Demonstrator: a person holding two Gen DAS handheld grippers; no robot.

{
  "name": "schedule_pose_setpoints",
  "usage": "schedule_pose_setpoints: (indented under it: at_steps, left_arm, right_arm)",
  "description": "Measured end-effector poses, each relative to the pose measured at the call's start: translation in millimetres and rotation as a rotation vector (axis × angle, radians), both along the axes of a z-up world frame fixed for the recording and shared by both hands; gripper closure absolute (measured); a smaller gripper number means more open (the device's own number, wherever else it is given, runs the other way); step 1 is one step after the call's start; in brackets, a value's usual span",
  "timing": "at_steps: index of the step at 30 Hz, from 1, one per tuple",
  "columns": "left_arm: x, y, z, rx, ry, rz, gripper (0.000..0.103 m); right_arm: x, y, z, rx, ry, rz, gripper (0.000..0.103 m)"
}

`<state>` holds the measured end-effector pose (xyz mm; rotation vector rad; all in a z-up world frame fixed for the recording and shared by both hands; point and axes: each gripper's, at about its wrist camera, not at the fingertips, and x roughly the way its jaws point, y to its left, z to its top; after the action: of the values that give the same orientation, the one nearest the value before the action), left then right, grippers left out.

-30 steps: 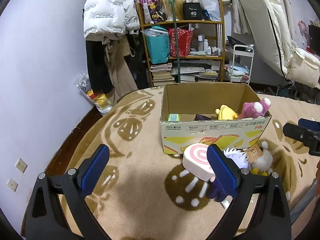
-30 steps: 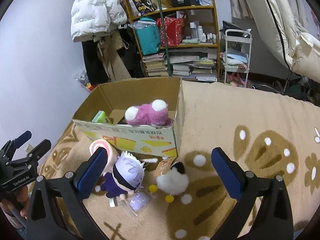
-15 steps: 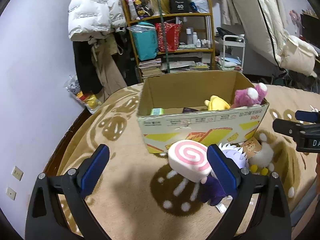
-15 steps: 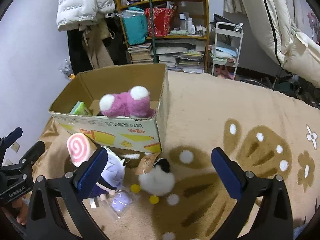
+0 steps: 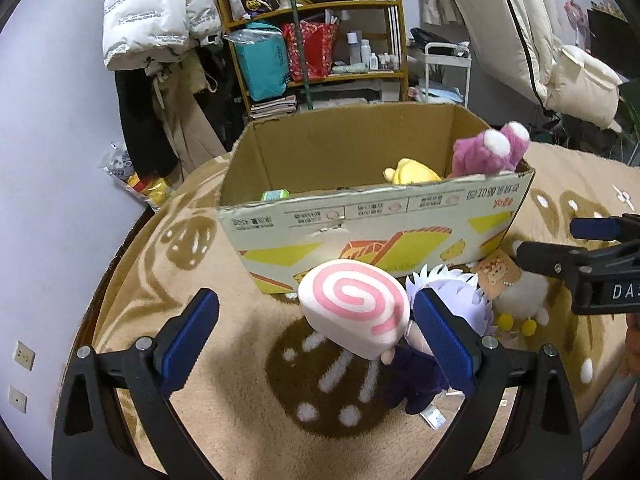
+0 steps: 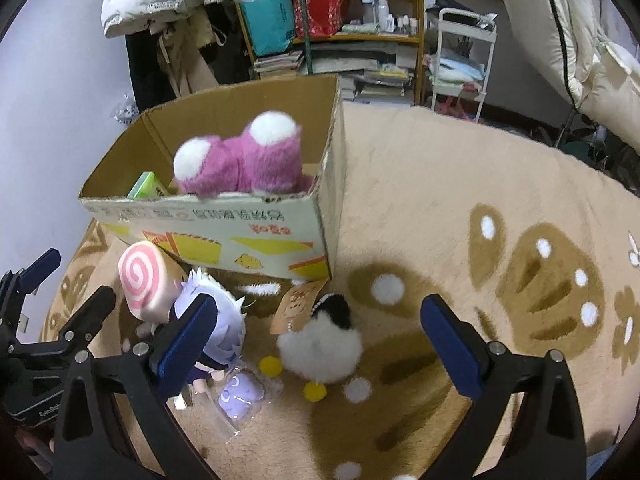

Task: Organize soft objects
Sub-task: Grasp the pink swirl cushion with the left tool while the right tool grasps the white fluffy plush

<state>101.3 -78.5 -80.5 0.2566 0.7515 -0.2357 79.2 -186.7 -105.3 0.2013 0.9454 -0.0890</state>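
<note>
Plush toys split btwn cardboard box (image 5: 376, 216) and carpet (image 6: 460, 208). Inside box: pink-purple plush w/ white ears (image 6: 240, 160) up against right near corner, poking above rim; yellow plush (image 5: 412, 172) just left of it, mostly hidden by near wall; small green pack (image 6: 148, 186) toward left. Rest of box floor not visible. On carpet, in front of box's near wall: pink-swirl roll plush (image 5: 356, 312) at left, touching white-haired doll in dark outfit (image 6: 216, 320); white fluffy plush w/ black head, yellow feet (image 6: 320, 344) to right, paper tag (image 6: 298, 304) beside it; small lilac item in clear wrap (image 6: 240, 394) nearest. Left gripper (image 5: 316, 344) spread wide, holding nothing, roll plush sitting btwn its blue pads, nearer the right one; contact can't be told. Right gripper (image 6: 318, 344) also wide apart, empty, over the fluffy plush. Shelf unit w/ bags, books (image 5: 320, 40) far behind box.
</note>
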Motion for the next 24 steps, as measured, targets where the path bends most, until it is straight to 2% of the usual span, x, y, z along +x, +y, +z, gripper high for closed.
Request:
schedule_pose_setpoints:
  at_steps: [5,7,14,17,19,20,24]
  left_arm:
    - [4.1,-5.1,-8.6,0.01,0.03,-0.042,0.006]
    - [5.4,-6.8,-11.9,0.021,0.036,-0.049,0.006]
    - [10.9,-15.7,-25.7,0.051,0.067,-0.064,0.006]
    - [14.3,-19.8,-31.8,0.07,0.08,-0.063,0.006]
    - [17.4,-21.9,-36.3,0.083,0.088,-0.061,0.006]
    - [18.4,-22.5,-38.0,0.088,0.091,-0.059,0.006]
    - [23.6,-22.6,-41.9,0.091,0.094,-0.042,0.006]
  right_arm:
    - [5.9,3.7,-12.6,0.017,0.052,0.012,0.007]
    - [6.9,4.4,-18.1,0.023,0.074,0.014,0.012]
    - [11.9,1.3,-38.3,0.048,0.164,0.008,0.039]
    - [14.2,0.1,-44.9,0.056,0.192,0.006,0.041]
    - [16.0,-0.3,-48.2,0.061,0.204,0.004,0.046]
    - [17.1,-0.4,-49.9,0.063,0.21,0.003,0.052]
    - [21.6,-2.4,-55.9,0.085,0.225,0.004,0.059]
